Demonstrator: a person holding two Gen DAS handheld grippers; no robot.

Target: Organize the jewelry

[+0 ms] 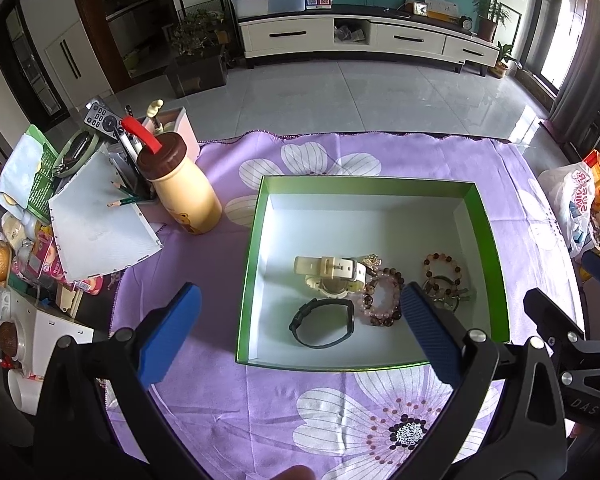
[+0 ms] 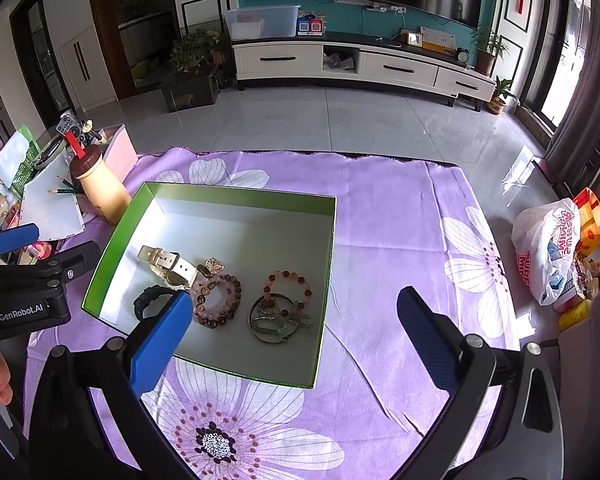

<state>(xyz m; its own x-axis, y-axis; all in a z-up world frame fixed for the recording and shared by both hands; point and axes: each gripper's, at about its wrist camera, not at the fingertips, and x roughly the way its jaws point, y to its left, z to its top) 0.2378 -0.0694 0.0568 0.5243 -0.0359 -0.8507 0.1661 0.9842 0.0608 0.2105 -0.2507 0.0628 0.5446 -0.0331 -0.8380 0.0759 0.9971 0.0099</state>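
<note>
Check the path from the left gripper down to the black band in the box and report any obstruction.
Nothing visible blocks it. The left gripper is open above the green-rimmed box, which has no lid, and the black band lies bare on the box floor. The white watch and pink bead bracelet lie close beside it, not over it.

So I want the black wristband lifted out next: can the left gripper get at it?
Probably yes. The left gripper is open over the green box, and the black wristband lies flat and uncovered, apart from the white watch.
</note>
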